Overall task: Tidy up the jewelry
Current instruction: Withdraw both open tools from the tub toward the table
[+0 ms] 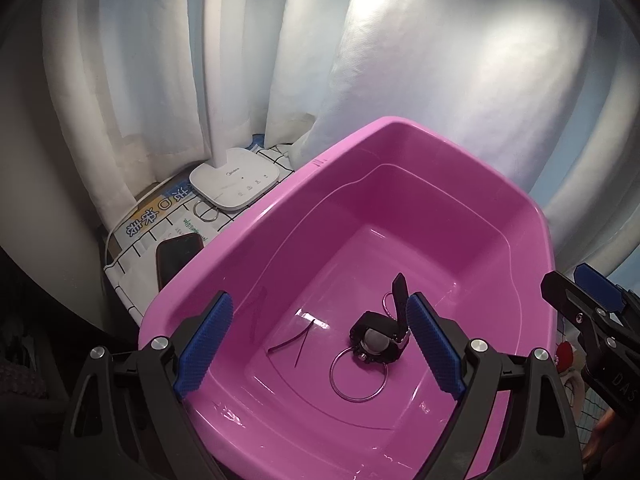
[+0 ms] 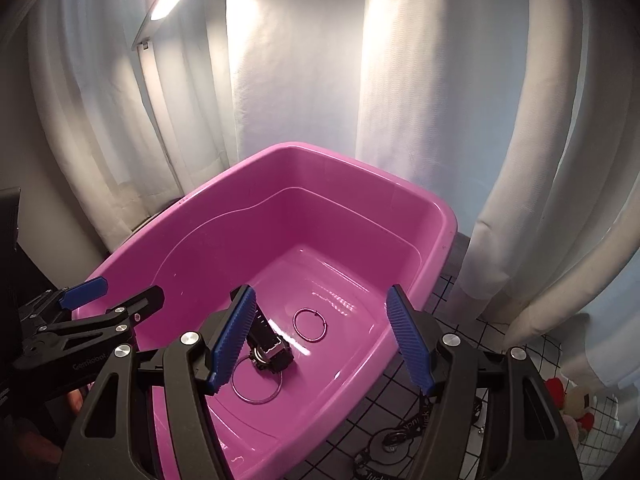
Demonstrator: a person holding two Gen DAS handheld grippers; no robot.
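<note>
A pink plastic tub [image 1: 280, 208] [image 2: 436, 208] holds a black wristwatch [image 1: 376, 336] [image 2: 270, 350], a large metal ring [image 1: 358, 376] [image 2: 256, 382] under the watch, a smaller ring [image 2: 310, 325] beyond it, and a thin dark strip [image 1: 300, 334]. My left gripper [image 1: 320, 348] is open and empty over the tub's near side. My right gripper [image 2: 324, 340] is open and empty above the tub. Each gripper shows at the edge of the other's view.
A white lamp base [image 1: 234, 180], a loose metal ring [image 1: 206, 212] and a dark phone [image 1: 178, 250] lie on a grid-pattern cloth left of the tub. White curtains hang behind. A black necklace or cord [image 2: 396, 436] lies on the cloth to the right.
</note>
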